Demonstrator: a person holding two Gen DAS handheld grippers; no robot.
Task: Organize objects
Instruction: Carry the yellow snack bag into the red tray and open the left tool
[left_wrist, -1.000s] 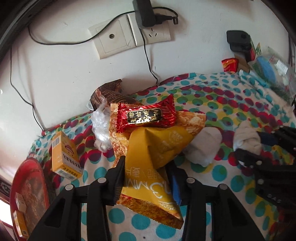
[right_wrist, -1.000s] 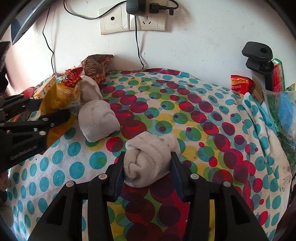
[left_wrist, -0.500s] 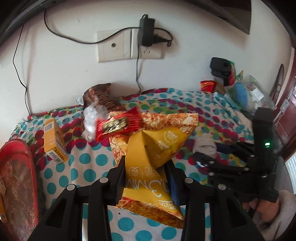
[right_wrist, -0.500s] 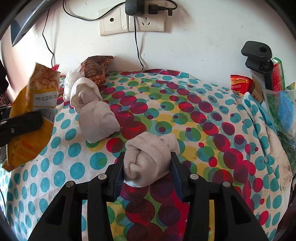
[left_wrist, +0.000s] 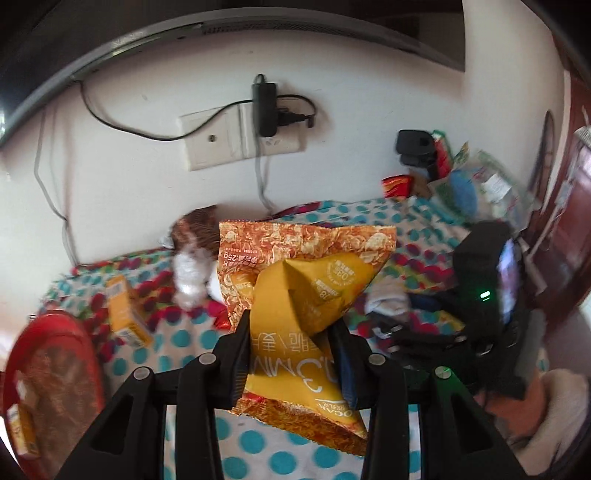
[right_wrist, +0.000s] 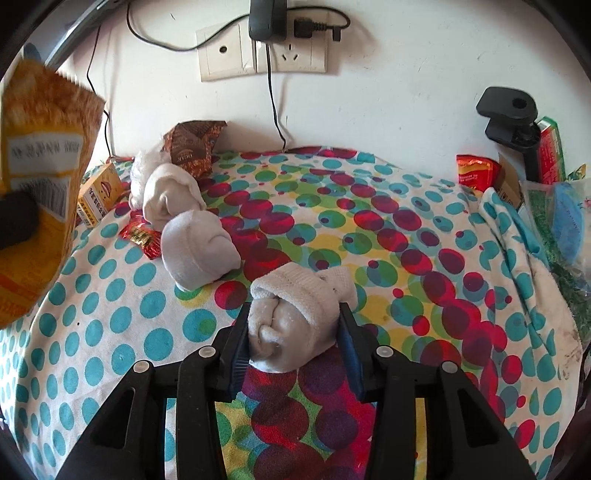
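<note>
Snack bag (left_wrist: 295, 332) pinched in your left gripper (left_wrist: 291, 354), airborne | right gripper (right_wrist: 293, 347) closing, pads squeezing rolled sock (right_wrist: 295, 317) | next: lift sock, sort both.

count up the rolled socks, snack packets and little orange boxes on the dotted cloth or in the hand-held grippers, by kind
rolled socks: 3, one in the right hand-held gripper, two on the cloth
snack packets: 3, yellow bag in the left hand-held gripper, red wrapper, brown wrapper
orange boxes: 1
total: 7
</note>
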